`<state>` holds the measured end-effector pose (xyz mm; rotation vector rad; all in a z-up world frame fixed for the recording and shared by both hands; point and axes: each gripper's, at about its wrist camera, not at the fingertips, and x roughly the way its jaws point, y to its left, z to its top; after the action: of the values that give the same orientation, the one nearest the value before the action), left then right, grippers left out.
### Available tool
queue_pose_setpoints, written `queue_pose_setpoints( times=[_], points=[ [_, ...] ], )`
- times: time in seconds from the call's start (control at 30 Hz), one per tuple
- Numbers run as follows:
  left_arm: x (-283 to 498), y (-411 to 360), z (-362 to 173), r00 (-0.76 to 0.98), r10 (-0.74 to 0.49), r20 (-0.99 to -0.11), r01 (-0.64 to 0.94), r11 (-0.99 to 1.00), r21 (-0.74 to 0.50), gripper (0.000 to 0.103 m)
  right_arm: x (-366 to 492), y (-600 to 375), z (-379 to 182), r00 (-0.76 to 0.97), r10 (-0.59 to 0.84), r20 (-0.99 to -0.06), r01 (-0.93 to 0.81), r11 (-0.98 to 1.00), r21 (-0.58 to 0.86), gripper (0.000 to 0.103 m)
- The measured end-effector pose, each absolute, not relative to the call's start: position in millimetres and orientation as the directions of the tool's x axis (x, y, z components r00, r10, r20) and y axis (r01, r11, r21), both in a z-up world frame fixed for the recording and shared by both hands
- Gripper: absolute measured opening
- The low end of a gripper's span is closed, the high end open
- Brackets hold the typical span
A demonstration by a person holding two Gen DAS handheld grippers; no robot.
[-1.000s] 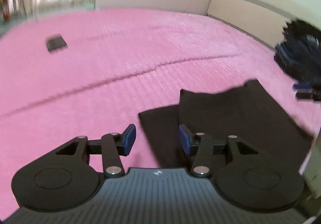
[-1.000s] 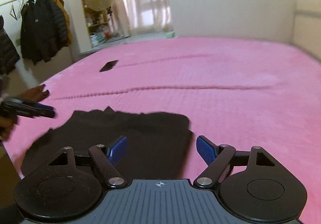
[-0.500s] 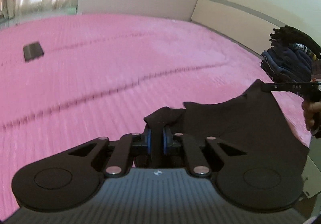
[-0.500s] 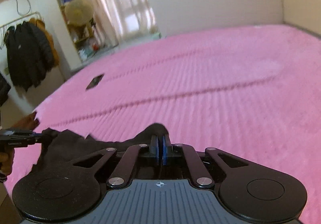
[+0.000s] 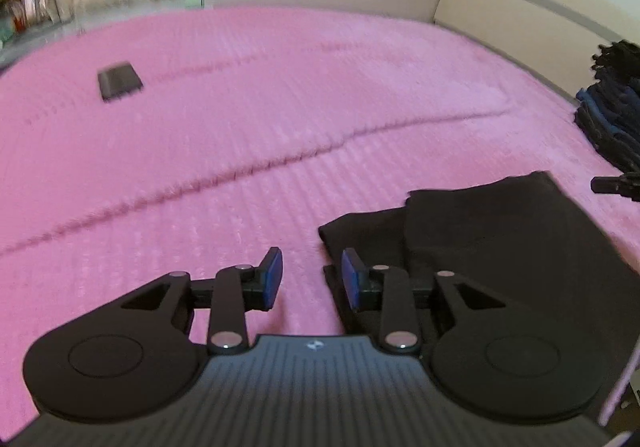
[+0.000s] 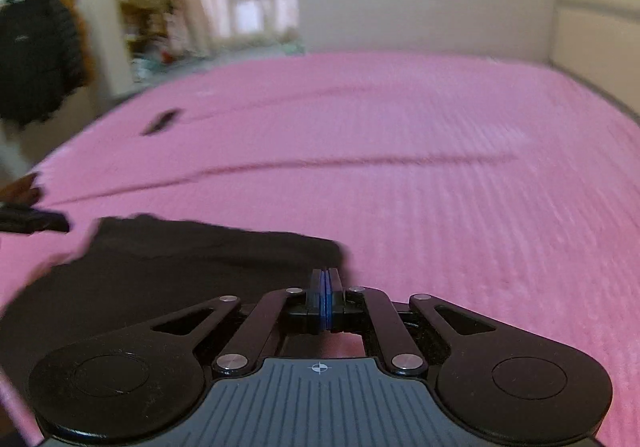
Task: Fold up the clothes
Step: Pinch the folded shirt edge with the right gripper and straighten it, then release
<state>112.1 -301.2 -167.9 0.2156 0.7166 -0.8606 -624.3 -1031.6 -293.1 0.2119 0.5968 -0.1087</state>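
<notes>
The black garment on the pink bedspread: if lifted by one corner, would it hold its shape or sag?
The black garment probably sags: it lies flat in soft folded layers. It looks thin, so likely light. The ribbed pink bedspread may drag on it when pushed, bunching the layers.

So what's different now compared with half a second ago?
The left gripper has opened its jaws and let go of the black garment, which now lies flat on the pink bedspread rather than lifted. The right gripper is still shut beside the garment's corner; whether it pinches cloth cannot be told. The dark flat object and clothes pile stayed put.
</notes>
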Motion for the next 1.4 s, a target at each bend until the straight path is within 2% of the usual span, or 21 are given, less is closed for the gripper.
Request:
queue_pose_setpoints(
  times=[0.07,0.17,0.23,0.27,0.33,0.4,0.63,0.77,0.8,0.83,0.87,0.9,0.97,1.0,1.1,1.2,1.4],
  points=[
    [89,-294,-158,0.393,-0.666,-0.635,0.781,0.605,-0.151,0.027,-640,-1008,-290,0.834,0.032,-0.551,0.105,0.971,0.214,0.003],
    [53,-288,-161,0.283,-0.721,-0.633,0.821,0.523,-0.229,0.028,-657,-976,-313,0.786,0.145,-0.601,0.021,0.965,0.260,0.003],
    [39,-287,-183,0.258,-0.672,-0.694,0.831,0.521,-0.195,0.029,-667,-972,-337,0.746,0.152,-0.649,0.035,0.963,0.266,0.003],
    [35,-286,-195,0.257,-0.643,-0.721,0.834,0.525,-0.172,0.027,-674,-977,-343,0.752,0.160,-0.640,0.048,0.954,0.295,0.003],
    [32,-274,-203,0.281,-0.659,-0.698,0.833,0.529,-0.164,0.027,-695,-987,-340,0.777,0.135,-0.616,0.110,0.933,0.343,0.003],
    [29,-263,-196,0.322,-0.640,-0.698,0.794,0.584,-0.170,0.026,-718,-986,-331,0.781,0.058,-0.622,0.175,0.936,0.306,0.003],
    [-2,-248,-194,0.416,-0.568,-0.710,0.766,0.640,-0.064,0.028,-764,-979,-331,0.782,0.007,-0.623,0.241,0.918,0.314,0.004],
    [-26,-248,-175,0.482,-0.588,-0.650,0.761,0.649,-0.023,0.029,-769,-951,-306,0.829,-0.017,-0.560,0.173,0.958,0.227,0.007],
    [-34,-247,-170,0.477,-0.607,-0.636,0.772,0.635,-0.027,0.029,-769,-945,-305,0.838,-0.004,-0.546,0.152,0.962,0.225,0.023],
    [-40,-251,-170,0.462,-0.623,-0.631,0.791,0.612,-0.025,0.029,-766,-941,-309,0.837,0.003,-0.547,0.144,0.964,0.225,0.063],
    [-45,-255,-171,0.447,-0.634,-0.631,0.808,0.589,-0.020,0.029,-761,-940,-316,0.829,0.005,-0.560,0.147,0.963,0.226,0.080],
    [-48,-260,-178,0.430,-0.628,-0.649,0.820,0.572,-0.010,0.029,-755,-939,-325,0.811,0.012,-0.584,0.151,0.962,0.229,0.088],
    [-46,-271,-199,0.398,-0.584,-0.707,0.829,0.559,0.004,0.029,-746,-940,-346,0.758,0.018,-0.652,0.168,0.960,0.222,0.087],
    [-47,-275,-207,0.389,-0.568,-0.725,0.833,0.553,0.014,0.029,-748,-939,-346,0.762,0.016,-0.648,0.168,0.961,0.221,0.087],
    [-54,-271,-209,0.416,-0.566,-0.712,0.834,0.550,0.050,0.030,-761,-932,-331,0.792,0.030,-0.609,0.147,0.960,0.238,0.087],
    [-60,-270,-204,0.437,-0.577,-0.690,0.838,0.540,0.080,0.032,-774,-922,-320,0.827,0.024,-0.562,0.102,0.976,0.192,0.087],
    [-64,-279,-215,0.423,-0.534,-0.732,0.861,0.489,0.141,0.034,-762,-915,-329,0.800,0.015,-0.599,0.095,0.984,0.152,0.087]
  ],
)
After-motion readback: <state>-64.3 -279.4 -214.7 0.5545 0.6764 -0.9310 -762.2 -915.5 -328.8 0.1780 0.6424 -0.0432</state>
